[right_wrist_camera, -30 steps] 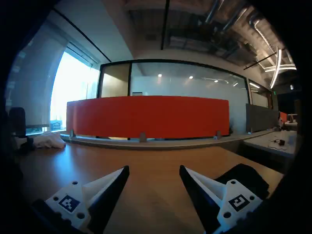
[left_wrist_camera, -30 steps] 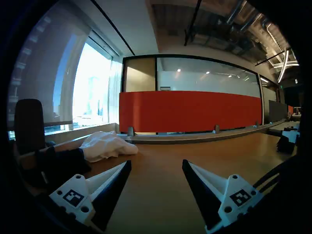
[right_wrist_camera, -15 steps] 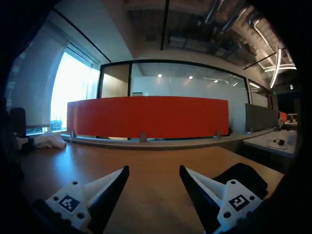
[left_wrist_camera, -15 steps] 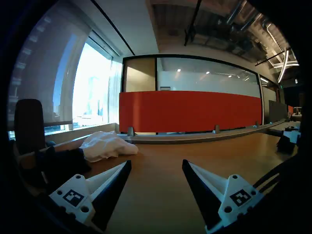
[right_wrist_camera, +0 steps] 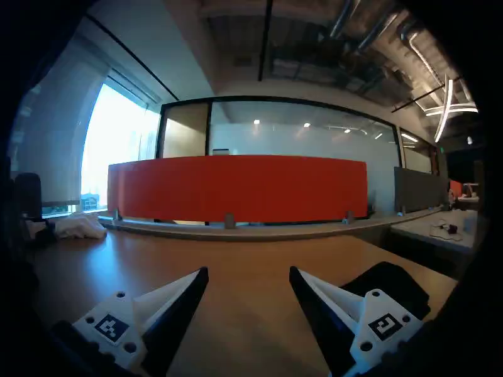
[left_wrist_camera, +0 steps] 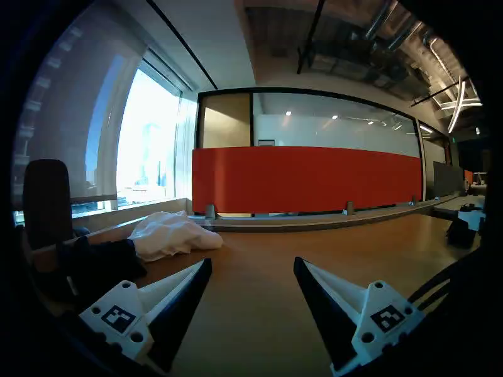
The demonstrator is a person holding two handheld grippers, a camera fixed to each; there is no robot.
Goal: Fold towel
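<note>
White crumpled towel [left_wrist_camera: 171, 234] on the wooden desk [left_wrist_camera: 264, 251], ahead-left of my left gripper [left_wrist_camera: 251, 260], its jaws spread, my right gripper [right_wrist_camera: 248, 269] with jaws spread too

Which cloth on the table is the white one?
The crumpled white towel over by the bright window. The black cloth lies beside the right gripper.

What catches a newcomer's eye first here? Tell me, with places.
The long red screen along the far edge of the wooden desk stands out first. Next comes the crumpled white towel lying on the desk, left of and beyond the open left tool.
</note>
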